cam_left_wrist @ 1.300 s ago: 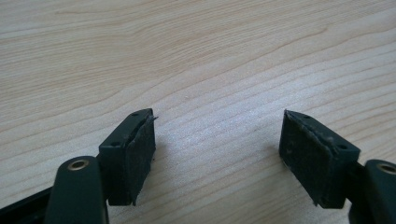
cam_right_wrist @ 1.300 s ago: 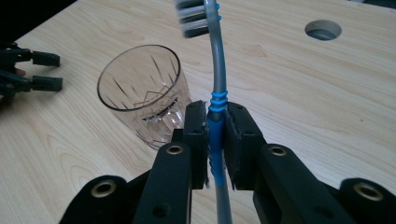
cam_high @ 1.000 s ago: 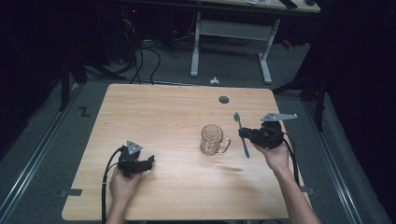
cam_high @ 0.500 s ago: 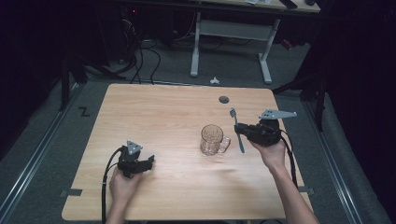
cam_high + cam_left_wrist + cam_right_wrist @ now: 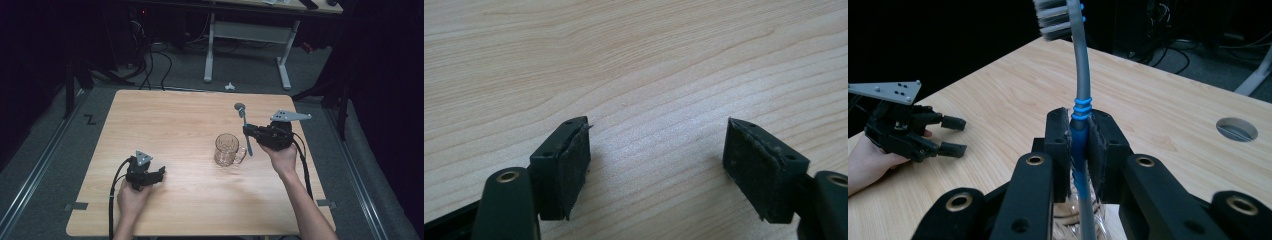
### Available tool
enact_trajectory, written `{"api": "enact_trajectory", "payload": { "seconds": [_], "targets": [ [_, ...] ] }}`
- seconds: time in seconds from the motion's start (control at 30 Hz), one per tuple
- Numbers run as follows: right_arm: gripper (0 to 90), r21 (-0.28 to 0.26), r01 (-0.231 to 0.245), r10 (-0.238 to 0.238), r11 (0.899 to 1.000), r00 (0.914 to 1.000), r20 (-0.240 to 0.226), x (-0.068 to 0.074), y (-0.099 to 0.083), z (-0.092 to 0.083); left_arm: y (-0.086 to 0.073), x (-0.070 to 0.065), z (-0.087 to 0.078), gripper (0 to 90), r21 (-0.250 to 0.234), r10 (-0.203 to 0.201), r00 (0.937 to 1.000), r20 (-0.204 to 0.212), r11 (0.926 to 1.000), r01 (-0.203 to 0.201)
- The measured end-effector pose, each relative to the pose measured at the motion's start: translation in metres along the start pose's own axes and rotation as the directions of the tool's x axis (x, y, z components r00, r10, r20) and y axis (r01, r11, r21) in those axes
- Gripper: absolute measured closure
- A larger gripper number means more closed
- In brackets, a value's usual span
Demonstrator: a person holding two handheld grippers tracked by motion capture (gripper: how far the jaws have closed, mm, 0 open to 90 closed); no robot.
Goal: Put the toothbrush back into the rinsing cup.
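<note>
Beside the mug, to its right: right gripper (image 5: 248, 132) is pinching a toothbrush (image 5: 244, 125) by the blue part of its handle, pads pressed on it from both sides.
Toothbrush: it is hanging clear of the table (image 5: 165, 115), tilted, its bristle head (image 5: 239, 106) pointing past the mug toward the far edge and its handle end dipping down just beside the mug's handle.
Right gripper view: the brush (image 5: 1079, 100) is rising between the two pads (image 5: 1062, 145), bristles at the top, with the glass rim showing below the jaws.
Mug (image 5: 227, 149): clear glass, it is standing upright on the table, handle turned toward the right gripper, apart from the brush.
Well left of the mug, nearer the person: left gripper (image 5: 161, 174) is resting low on the wood in the left hand (image 5: 132, 197), jaws spread wide with nothing between them.
Left gripper view: both pads (image 5: 574, 165) are sitting apart over bare wood grain.
Cable hole (image 5: 239, 106): beyond the mug, it is lying under the bristle head.
</note>
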State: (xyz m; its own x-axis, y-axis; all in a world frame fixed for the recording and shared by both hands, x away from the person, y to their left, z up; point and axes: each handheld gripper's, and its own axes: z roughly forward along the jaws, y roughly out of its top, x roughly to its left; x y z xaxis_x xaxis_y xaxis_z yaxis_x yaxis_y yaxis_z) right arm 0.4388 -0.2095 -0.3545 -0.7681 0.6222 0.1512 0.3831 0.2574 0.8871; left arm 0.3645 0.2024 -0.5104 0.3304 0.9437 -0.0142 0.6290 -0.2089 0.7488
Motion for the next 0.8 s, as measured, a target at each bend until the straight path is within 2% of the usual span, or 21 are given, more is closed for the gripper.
{"api": "enact_trajectory", "payload": {
  "seconds": [0.37,0.8],
  "targets": [
    [80.1,-0.009,0.000,0.000,1.000,1.0000,0.001,0.001,0.008,0.014,0.000,0.000,0.000,27.6,0.000,0.000,1.0000,0.000,1.0000,0.000],
    [80.1,-0.011,-0.010,0.010,1.000,1.0000,-0.001,-0.002,0.007,0.025,0.000,0.000,0.000,27.5,0.000,0.000,1.0000,0.000,1.0000,0.000]
  ]
}}
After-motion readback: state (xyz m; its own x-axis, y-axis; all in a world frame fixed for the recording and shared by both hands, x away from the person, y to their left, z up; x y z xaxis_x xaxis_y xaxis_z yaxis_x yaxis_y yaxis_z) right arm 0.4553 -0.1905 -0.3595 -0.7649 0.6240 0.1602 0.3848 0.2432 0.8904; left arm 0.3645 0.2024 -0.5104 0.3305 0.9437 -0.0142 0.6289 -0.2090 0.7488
